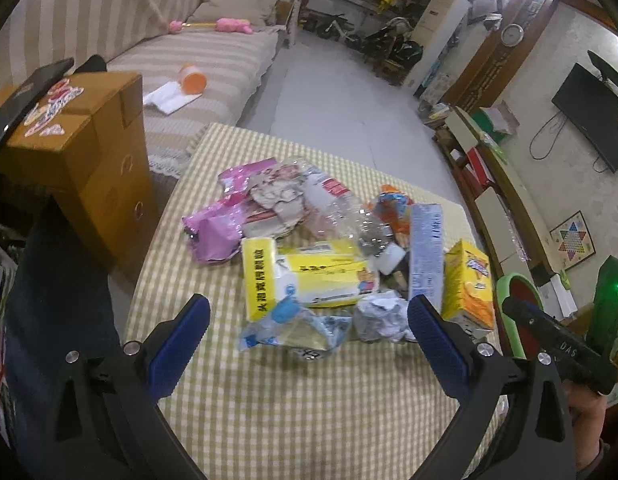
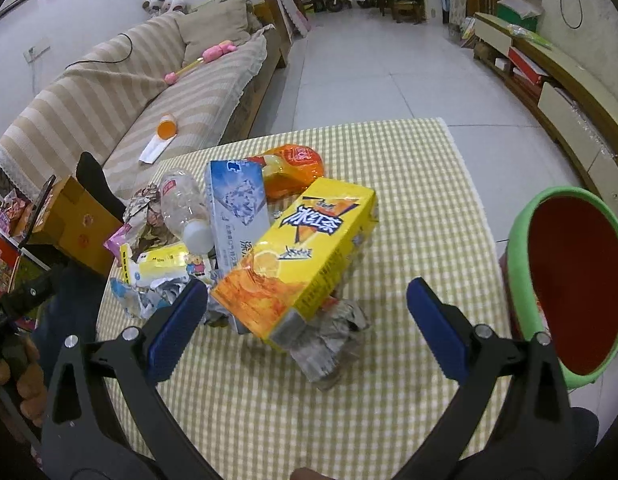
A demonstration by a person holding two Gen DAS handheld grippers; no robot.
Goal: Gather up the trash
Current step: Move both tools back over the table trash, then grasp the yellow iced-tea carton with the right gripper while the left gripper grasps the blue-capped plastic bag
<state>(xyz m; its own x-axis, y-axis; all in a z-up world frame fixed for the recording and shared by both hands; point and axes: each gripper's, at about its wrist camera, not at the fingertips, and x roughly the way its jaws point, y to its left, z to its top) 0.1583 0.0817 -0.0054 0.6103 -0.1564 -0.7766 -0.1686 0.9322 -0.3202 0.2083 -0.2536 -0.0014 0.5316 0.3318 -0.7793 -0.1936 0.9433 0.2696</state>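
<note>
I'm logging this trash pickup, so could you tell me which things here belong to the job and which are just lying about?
Job: yellow carton, plastic bottle, crumpled paper, pink wrapper, green-rimmed bin.
Lying about: orange cup, pink toy, cardboard box.

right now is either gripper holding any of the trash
Nothing is held. The left gripper and right gripper are both open, short of the trash pile.
</note>
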